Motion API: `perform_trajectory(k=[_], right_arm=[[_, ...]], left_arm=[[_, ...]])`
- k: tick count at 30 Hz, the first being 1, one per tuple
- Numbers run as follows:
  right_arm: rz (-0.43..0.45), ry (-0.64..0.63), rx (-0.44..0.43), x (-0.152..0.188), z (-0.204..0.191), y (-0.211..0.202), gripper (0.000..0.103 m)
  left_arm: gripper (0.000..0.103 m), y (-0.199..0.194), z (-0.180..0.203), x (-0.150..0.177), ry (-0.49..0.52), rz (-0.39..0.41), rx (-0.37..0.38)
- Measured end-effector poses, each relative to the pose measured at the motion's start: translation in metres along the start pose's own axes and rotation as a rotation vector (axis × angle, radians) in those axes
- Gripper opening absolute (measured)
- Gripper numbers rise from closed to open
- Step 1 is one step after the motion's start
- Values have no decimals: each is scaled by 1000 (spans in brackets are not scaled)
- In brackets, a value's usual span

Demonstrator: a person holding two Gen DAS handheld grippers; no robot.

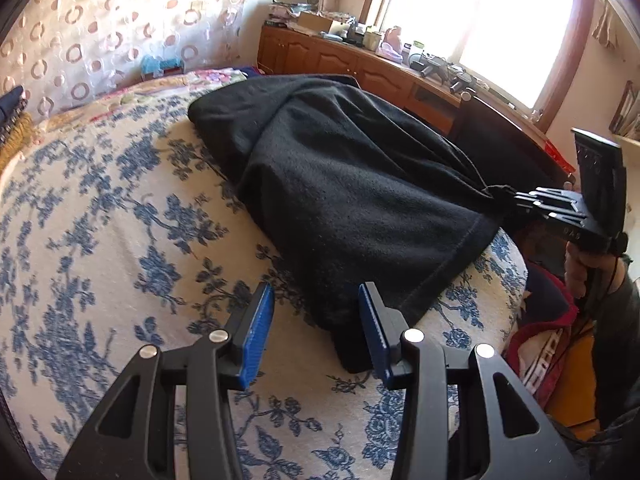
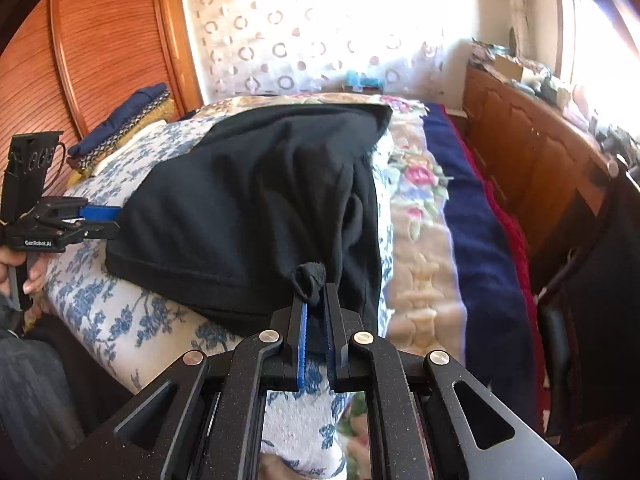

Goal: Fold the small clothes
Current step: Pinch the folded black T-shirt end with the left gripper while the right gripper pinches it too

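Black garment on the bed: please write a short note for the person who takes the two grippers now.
Right gripper: shut on a bunched corner of the black garment.
Left gripper: open, at the garment's other near corner, not gripping.
Garment: spread, rumpled, on the blue floral cover.
Done: one corner gripped; no neat fold visible.
Left: probably grip the second corner, then fold.
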State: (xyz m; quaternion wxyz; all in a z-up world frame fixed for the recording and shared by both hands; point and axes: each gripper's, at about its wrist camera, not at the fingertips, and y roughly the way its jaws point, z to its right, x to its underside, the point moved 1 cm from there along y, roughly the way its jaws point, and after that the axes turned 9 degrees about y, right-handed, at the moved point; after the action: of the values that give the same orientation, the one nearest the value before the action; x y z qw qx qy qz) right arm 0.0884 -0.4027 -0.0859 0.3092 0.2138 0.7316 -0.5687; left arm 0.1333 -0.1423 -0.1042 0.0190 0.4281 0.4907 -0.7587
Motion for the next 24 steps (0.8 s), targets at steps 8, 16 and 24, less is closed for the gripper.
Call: perform_trajectory(k=[8, 16, 24], right_arm=[[29, 18, 15, -3, 2, -3, 12], [107, 57, 31, -12, 5, -21, 51], [89, 74, 11, -7, -13, -18, 63]], left_arm=[[20, 5, 8, 5, -1, 2, 85], [0, -52, 24, -2, 39, 130, 98], [0, -67, 21, 15, 55, 78, 37]])
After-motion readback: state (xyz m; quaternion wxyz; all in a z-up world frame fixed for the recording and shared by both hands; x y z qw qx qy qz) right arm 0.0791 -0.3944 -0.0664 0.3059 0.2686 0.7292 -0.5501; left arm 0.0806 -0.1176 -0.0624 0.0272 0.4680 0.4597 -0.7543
